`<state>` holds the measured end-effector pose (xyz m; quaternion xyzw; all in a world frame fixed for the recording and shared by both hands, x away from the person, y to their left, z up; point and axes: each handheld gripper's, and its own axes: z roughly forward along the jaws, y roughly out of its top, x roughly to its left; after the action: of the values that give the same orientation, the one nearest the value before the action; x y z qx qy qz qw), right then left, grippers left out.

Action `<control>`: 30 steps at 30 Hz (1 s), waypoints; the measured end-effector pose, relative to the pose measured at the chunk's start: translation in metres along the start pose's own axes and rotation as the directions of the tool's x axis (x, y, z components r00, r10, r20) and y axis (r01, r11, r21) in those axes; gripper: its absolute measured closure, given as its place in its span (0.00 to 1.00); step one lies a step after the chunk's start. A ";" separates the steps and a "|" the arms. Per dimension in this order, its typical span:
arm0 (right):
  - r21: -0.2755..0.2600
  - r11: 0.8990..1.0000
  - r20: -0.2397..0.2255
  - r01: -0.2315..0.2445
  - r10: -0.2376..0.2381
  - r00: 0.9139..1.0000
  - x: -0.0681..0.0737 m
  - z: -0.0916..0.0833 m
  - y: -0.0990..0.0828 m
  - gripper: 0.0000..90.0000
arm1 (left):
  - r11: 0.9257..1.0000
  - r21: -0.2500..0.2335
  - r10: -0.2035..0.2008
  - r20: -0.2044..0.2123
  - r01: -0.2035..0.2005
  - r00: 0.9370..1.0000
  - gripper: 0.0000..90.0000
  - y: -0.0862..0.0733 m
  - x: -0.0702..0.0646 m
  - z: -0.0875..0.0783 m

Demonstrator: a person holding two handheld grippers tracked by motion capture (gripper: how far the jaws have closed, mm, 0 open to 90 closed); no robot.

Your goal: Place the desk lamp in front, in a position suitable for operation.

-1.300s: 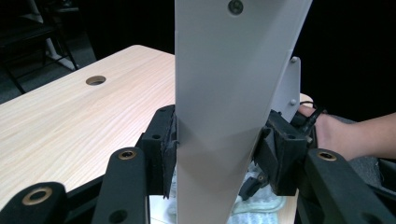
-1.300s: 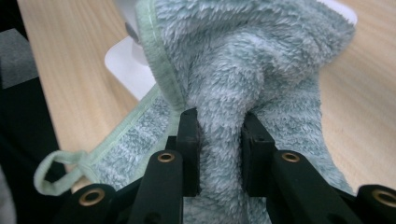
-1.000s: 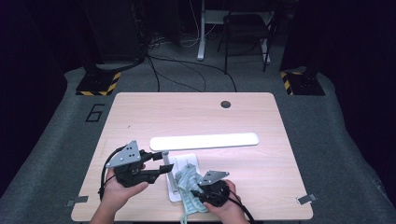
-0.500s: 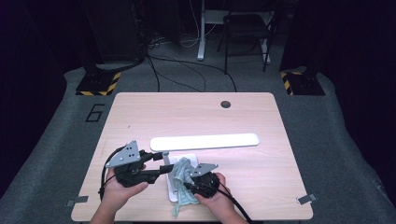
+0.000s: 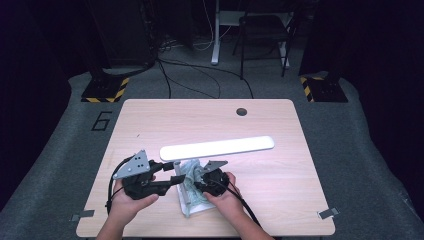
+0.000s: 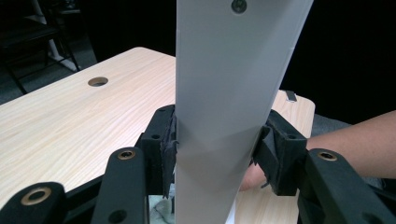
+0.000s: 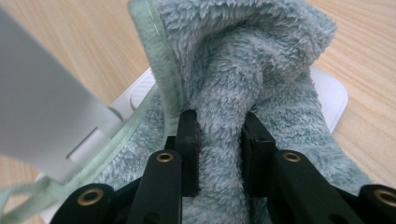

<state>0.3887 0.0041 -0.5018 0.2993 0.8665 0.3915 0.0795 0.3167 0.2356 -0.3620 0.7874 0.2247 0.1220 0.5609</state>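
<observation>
A white desk lamp stands near the table's front edge, its lit bar head (image 5: 217, 148) lying level above its flat white base (image 5: 189, 206). My left gripper (image 5: 180, 179) is shut on the lamp's flat upright arm (image 6: 224, 93), pads pressed on both of its edges. A fluffy pale green cloth (image 5: 192, 174) lies bunched on the base. My right gripper (image 5: 199, 181) is shut on a fold of the cloth (image 7: 233, 60), close to the arm's foot. In the right gripper view the base (image 7: 334, 93) shows under the cloth.
A round cable hole (image 5: 242, 111) sits at the table's far right. Bare wood spreads to the right and behind the lamp. Beyond the table are a chair (image 5: 262, 30), floor cables and yellow-black striped stand feet (image 5: 105, 90).
My right gripper has dragged the cloth left and away from the front edge, over the lamp base toward the upright arm. The left gripper and the lamp have stayed put.
</observation>
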 end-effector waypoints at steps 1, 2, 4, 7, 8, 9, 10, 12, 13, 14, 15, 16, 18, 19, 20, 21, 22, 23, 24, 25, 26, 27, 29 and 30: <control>0.002 1.000 0.008 -0.001 0.001 1.000 0.000 0.001 0.002 0.81 | 1.000 0.001 0.000 0.000 0.000 1.000 0.58 0.000 0.000 0.000; 0.009 1.000 0.012 0.003 -0.003 1.000 0.001 0.001 0.003 0.80 | 1.000 0.000 0.000 0.001 0.000 1.000 0.58 0.000 0.000 0.000; 0.018 1.000 0.026 0.005 -0.006 1.000 0.003 0.001 0.006 0.81 | 1.000 -0.001 -0.002 0.001 0.002 1.000 0.58 0.000 0.000 0.000; 0.018 1.000 0.036 0.024 -0.025 0.999 0.010 -0.002 0.007 0.81 | 1.000 -0.010 0.000 0.019 0.001 1.000 0.58 -0.001 0.001 0.000; 0.005 1.000 0.016 0.021 -0.021 1.000 0.011 -0.004 0.008 0.81 | 1.000 -0.011 -0.008 0.034 0.008 0.999 0.58 -0.001 0.001 0.000; -0.013 1.000 -0.002 0.027 -0.027 1.000 0.010 -0.006 0.008 0.81 | 1.000 -0.009 -0.007 0.040 0.007 0.999 0.58 -0.001 0.001 -0.001; -0.022 1.000 -0.010 0.019 -0.019 1.000 0.011 -0.007 0.009 0.81 | 1.000 -0.008 -0.007 0.054 0.007 0.998 0.58 -0.002 0.002 -0.001; -0.029 0.999 -0.017 0.021 -0.021 1.000 0.012 -0.008 0.009 0.81 | 1.000 -0.009 -0.002 0.080 0.003 0.997 0.57 -0.002 0.001 0.000; -0.022 1.000 -0.011 0.022 -0.023 1.000 0.013 -0.008 0.009 0.81 | 1.000 -0.012 -0.002 0.091 0.003 0.996 0.57 -0.002 0.000 0.001; -0.012 0.999 0.002 0.043 -0.043 0.999 0.014 -0.007 0.008 0.81 | 1.000 -0.012 0.001 0.092 0.000 0.996 0.57 -0.001 0.000 0.001; -0.006 0.999 0.010 0.047 -0.047 0.999 0.014 -0.006 0.008 0.81 | 1.000 -0.010 -0.001 0.093 0.001 0.996 0.57 -0.001 -0.001 0.001; -0.003 0.999 0.014 0.043 -0.043 0.999 0.013 -0.005 0.008 0.81 | 1.000 -0.008 0.000 0.096 0.001 0.995 0.57 -0.001 -0.001 0.002; 0.002 0.999 0.020 0.040 -0.040 0.999 0.010 -0.003 0.007 0.81 | 1.000 -0.006 0.004 0.097 -0.003 0.995 0.57 -0.001 -0.002 0.001; 0.003 1.000 0.023 0.029 -0.029 0.999 0.008 -0.001 0.006 0.81 | 1.000 -0.005 0.009 0.097 -0.009 0.995 0.57 -0.001 -0.001 0.001; -0.002 1.000 0.023 0.004 -0.004 1.000 0.005 0.001 0.006 0.81 | 1.000 -0.006 0.006 0.097 -0.005 0.995 0.57 -0.001 -0.002 0.001; -0.007 1.000 0.018 -0.011 0.011 1.000 0.003 0.002 0.006 0.81 | 1.000 -0.007 0.004 0.096 -0.003 0.995 0.57 -0.001 -0.002 0.001; -0.014 1.000 0.024 -0.009 0.009 1.000 -0.001 0.003 0.007 0.81 | 1.000 -0.005 0.006 0.102 -0.005 0.995 0.57 -0.001 -0.002 0.001; -0.018 1.000 0.030 -0.012 0.013 0.999 -0.003 0.005 0.007 0.81 | 1.000 -0.004 0.005 0.100 -0.005 0.995 0.57 -0.001 -0.002 0.001; -0.024 1.000 0.039 -0.018 0.019 0.999 -0.006 0.007 0.009 0.81 | 1.000 -0.004 0.005 0.100 -0.005 0.995 0.57 -0.001 -0.002 0.001; -0.027 0.999 0.046 -0.023 0.024 0.999 -0.008 0.008 0.010 0.81 | 1.000 -0.006 0.006 0.096 -0.006 0.995 0.57 -0.001 -0.002 0.001; -0.030 0.999 0.054 -0.023 0.025 0.998 -0.009 0.010 0.011 0.81 | 1.000 -0.005 0.007 0.092 -0.006 0.996 0.57 -0.001 -0.002 0.001; -0.030 0.999 0.061 -0.020 0.022 0.998 -0.011 0.011 0.012 0.81 | 1.000 -0.007 0.006 0.091 -0.005 0.996 0.57 -0.001 -0.002 0.001; -0.033 0.999 0.085 -0.022 0.025 0.996 -0.014 0.014 0.015 0.81 | 1.000 -0.008 0.010 0.090 -0.009 0.996 0.57 -0.001 -0.002 0.001; -0.034 0.999 0.098 -0.024 0.027 0.995 -0.016 0.015 0.016 0.81 | 1.000 -0.006 0.011 0.086 -0.011 0.996 0.58 -0.001 -0.002 0.000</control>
<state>0.4147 0.0127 -0.5018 0.3278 0.8511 0.3915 0.1219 0.3148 0.2346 -0.3629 0.7917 0.1957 0.0915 0.5714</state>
